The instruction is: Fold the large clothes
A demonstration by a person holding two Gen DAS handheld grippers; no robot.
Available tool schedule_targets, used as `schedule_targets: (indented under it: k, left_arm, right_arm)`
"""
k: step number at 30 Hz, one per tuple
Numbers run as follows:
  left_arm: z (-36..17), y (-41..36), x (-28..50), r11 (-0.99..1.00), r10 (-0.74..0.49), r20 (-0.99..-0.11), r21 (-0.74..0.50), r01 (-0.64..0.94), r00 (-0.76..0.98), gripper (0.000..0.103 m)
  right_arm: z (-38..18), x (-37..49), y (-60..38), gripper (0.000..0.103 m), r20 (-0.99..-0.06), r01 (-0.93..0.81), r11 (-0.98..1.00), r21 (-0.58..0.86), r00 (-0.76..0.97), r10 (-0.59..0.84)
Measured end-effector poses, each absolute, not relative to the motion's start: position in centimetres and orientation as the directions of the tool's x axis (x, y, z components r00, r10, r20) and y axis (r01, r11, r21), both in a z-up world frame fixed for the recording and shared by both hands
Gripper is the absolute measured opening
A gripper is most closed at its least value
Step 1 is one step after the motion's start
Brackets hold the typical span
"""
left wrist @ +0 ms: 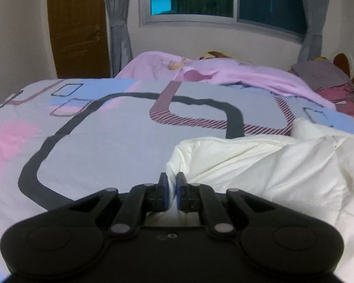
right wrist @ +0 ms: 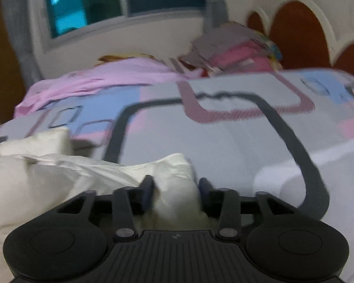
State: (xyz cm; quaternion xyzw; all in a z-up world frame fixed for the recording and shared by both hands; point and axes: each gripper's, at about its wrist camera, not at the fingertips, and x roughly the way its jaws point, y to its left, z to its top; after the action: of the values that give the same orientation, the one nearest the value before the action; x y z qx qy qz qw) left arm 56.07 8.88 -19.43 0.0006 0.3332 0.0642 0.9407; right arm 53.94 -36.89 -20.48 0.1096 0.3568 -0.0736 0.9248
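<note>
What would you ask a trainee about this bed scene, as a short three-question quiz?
1. Multiple choice: what sits between the jaws of the right gripper?
A. a grey curtain
B. the white padded cloth
C. a brown pillow

2. True or false: the jaws of the left gripper stand almost together.

3. Short answer: what colour is the crumpled sheet at the far end of the patterned bedspread?

Key
1. B
2. True
3. Pale pink, or lilac
</note>
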Motion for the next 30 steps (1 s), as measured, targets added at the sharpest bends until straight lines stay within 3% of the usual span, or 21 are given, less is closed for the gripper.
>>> schedule_targets:
  k: [4, 6, 10, 16, 23, 30]
  left_arm:
    - [-19.0, 8.8, 55.7, 0.991, 0.129, -0.624, 0.067, -0.112, 0.771, 0.01]
    - [-17.9, 9.4, 54.7, 0.993, 0.103, -0.604, 0.017, -0.117, 0.79, 0.025]
    - [-15.0, 10.3, 52.4, 0.992, 0.065, -0.555, -0.058, -0.116, 0.829, 0.026]
    - [-11.8, 6.3, 50.7, 0.999, -0.005, -0.488, -0.041, -0.018, 0.873, 0.035]
    - [-14.7, -0.1, 52.2, 1.0, -0.006, -0.491, 0.023, 0.02, 0.871, 0.039]
    - [-18.6, -0.3, 52.5, 0.998, 0.037, -0.48, 0.067, -0.006, 0.876, 0.04]
  right_arm:
    - [-19.7, 53.8, -36.6, 0.048, -0.679, 0.206, 0.973, 0.109, 0.73, -0.078]
    - [-18.5, 52.9, -36.9, 0.048, -0.653, 0.207, 0.97, 0.13, 0.754, -0.073]
    - [-15.0, 51.2, -36.1, 0.048, -0.58, 0.18, 0.969, 0.168, 0.813, -0.051]
    - [-12.1, 51.3, -29.8, 0.048, -0.514, 0.05, 0.989, 0.136, 0.857, 0.027]
    - [-15.3, 53.5, -24.3, 0.048, -0.54, 0.033, 0.999, 0.023, 0.841, -0.016]
    - [-19.6, 54.5, -23.9, 0.048, -0.559, 0.041, 0.999, -0.008, 0.828, -0.038]
